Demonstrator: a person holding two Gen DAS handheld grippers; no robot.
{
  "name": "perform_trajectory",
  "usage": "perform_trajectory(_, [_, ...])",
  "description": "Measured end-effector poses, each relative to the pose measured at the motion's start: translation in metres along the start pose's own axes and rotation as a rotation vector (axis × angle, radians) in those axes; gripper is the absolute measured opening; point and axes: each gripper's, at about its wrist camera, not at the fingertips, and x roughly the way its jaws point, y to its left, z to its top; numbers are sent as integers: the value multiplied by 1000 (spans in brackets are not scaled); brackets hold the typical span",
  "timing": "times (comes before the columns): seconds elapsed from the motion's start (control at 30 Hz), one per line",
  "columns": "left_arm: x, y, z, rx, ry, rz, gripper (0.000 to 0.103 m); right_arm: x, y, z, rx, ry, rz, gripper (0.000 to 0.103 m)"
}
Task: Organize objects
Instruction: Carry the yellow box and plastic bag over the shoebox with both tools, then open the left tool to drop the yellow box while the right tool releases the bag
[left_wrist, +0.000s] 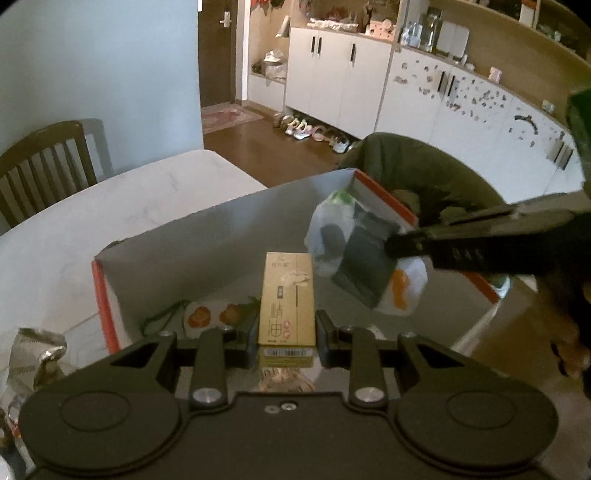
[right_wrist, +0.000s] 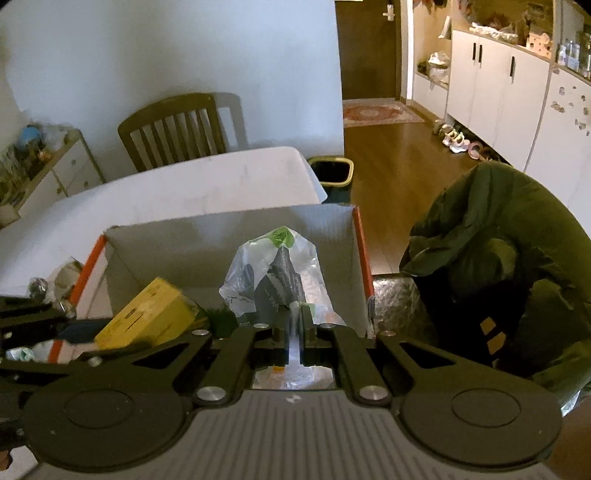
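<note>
Gold carton (left_wrist: 287, 298): upright, printed with Chinese characters and a barcode at its near end; pinched between the two fingers of the left hand-held gripper (left_wrist: 287, 330); held over the open cardboard box (left_wrist: 177, 236). In the right wrist view the same carton (right_wrist: 147, 314) shows yellow and tilted, at the box's left side.
Plastic bag (right_wrist: 273, 273): translucent white with a green print at the top, a dark packet inside; its gathered edge is clamped in the right hand-held gripper (right_wrist: 293, 325), whose fingers are pressed nearly together on the film. Bag hangs above the box interior, toward its right wall. In the left wrist view the bag (left_wrist: 365, 258) appears to the right of the gold carton, apart from it.
Cardboard box: open top, grey-white inner walls, orange-red edges; sits on the table (left_wrist: 110, 206) near its right end.
Box contents: a flat packet with orange-red picture (left_wrist: 207, 315) and a green cord beside it, on the floor of the box, behind the left gripper's fingers.
Table: white, marbled top.
Silver foil pouch (left_wrist: 35, 350): crumpled, on the table left of the box.
Wooden chair (right_wrist: 173, 131): slatted back, at the table's far side.
Dark green jacket (right_wrist: 491, 266): draped right of the box.
Waste bin (right_wrist: 332, 173): on the wooden floor beyond the table end.
</note>
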Motion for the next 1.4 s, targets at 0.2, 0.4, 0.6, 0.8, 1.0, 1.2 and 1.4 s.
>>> perform_trajectory(0.2, [33, 5, 11, -17, 55, 40, 28, 18, 2, -2, -24, 38, 0, 4])
perform_trajectory(0.4, [57, 7, 16, -10, 108, 56, 28, 38, -4, -6, -31, 98, -1, 4])
perform_trajectory(0.6, [70, 13, 22, -22, 187, 57, 28, 51, -7, -9, -26, 156, 22, 4])
perform_trajectory(0.8, [78, 18, 20, -30, 258, 20, 29, 52, -7, -15, -33, 166, 44, 4])
perform_trajectory(1.0, [77, 20, 16, -22, 276, 23, 34, 47, -7, -18, -43, 169, 59, 5])
perform_trajectory(1.2, [77, 16, 20, -17, 257, 27, 43, 42, -10, -17, -56, 165, 58, 6])
perform_trajectory(1.4, [66, 15, 23, -41, 204, 33, 64, 33, -9, -17, -56, 147, 68, 7])
